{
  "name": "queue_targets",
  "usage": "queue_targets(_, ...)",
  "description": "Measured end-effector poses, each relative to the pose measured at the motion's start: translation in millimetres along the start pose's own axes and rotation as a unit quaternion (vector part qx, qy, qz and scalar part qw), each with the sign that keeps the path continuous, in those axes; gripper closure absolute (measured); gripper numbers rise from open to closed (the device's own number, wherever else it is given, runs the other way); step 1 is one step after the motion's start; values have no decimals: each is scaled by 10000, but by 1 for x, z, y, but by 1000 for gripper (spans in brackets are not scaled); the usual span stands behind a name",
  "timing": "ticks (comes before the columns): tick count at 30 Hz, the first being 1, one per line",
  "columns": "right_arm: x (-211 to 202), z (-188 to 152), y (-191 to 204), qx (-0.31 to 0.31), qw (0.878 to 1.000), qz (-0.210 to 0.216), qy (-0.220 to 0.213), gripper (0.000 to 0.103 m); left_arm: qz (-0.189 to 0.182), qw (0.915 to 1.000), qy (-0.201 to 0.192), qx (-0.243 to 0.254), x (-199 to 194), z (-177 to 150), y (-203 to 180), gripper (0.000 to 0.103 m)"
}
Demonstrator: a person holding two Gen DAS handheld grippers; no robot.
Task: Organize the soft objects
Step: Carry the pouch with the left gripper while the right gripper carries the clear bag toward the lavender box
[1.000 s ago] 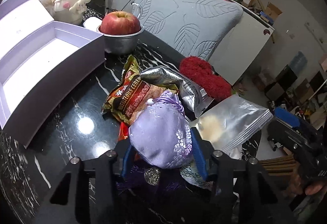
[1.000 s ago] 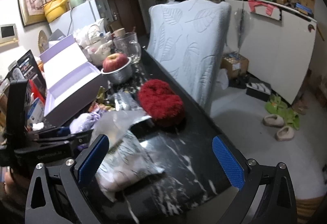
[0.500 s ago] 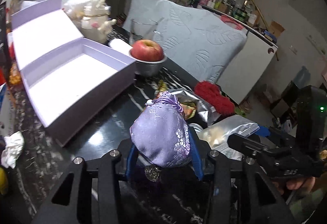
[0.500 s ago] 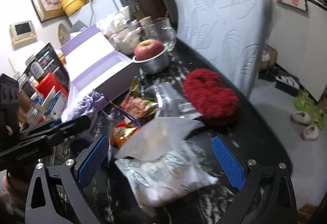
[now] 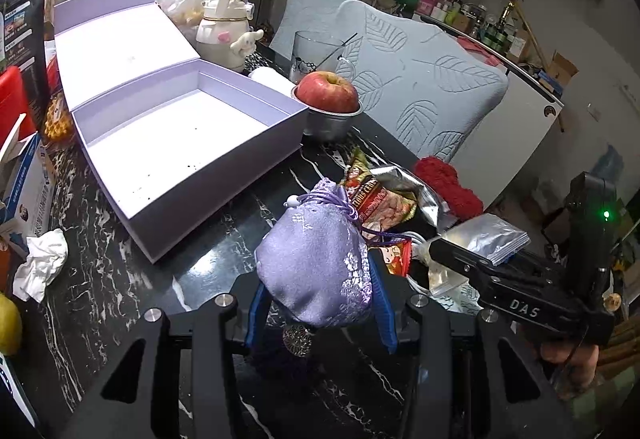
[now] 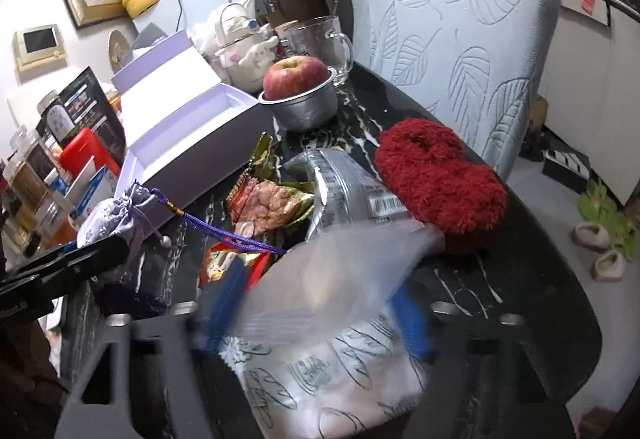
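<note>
- Lilac drawstring pouch (image 5: 316, 259), embroidered satin, is clamped between the blue pads (image 5: 382, 303) of the left gripper (image 5: 320, 303) and held up off the black marble table (image 5: 120, 287); its purple cord (image 6: 208, 225) trails down to the snack pile.
- Left gripper: jaws pressed together on the pouch, squeezing its sides.
- Clear plastic bag (image 6: 332, 287) sits between the blue pads (image 6: 414, 323) of the right gripper (image 6: 320, 313); its jaws have just been closing around it. View is motion-blurred, so can't tell if the pads press it yet.
- Under that bag lies a white packet with black leaf line print (image 6: 332, 387), on the table near the edge.
- Right gripper also shows in the left wrist view (image 5: 460, 259), low on the right, with a silvery packet (image 5: 488, 239) at its tip and a hand (image 5: 568, 363) behind.
- Open lilac gift box (image 5: 188, 143), lid hinged back, stands on the table just beyond the pouch, apart from it.
- Snack pile beside the pouch: red-brown nut packet (image 5: 380, 199), silver foil bag (image 6: 344, 187).
- Red fluffy heart cushion (image 6: 440, 179) by the table's edge.
- Apple (image 5: 332, 93) in a small metal bowl (image 5: 332, 123), touching the box's far corner.
- Behind: glass mug (image 6: 320, 39), white character kettle (image 5: 224, 27).
- Crumpled tissue (image 5: 40, 263) left of the box.
</note>
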State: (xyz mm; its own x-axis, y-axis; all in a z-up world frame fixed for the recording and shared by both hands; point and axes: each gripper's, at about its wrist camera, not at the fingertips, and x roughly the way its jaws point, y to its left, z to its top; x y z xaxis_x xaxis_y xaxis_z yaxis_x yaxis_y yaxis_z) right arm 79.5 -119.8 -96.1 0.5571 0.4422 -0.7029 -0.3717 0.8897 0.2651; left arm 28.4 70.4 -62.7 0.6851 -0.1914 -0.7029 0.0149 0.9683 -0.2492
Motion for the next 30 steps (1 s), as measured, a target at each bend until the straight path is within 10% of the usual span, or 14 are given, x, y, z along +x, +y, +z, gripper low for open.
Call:
queue_targets(6, -12, -5, 8, -241, 9995, 4, -214, 69, -86, 9998, -89, 147, -8, -3, -11, 59)
queue_targets(30, -78, -41, 48, -741, 9939, 404, -711, 72, 238, 9964, -810, -20, -92, -41, -10, 59)
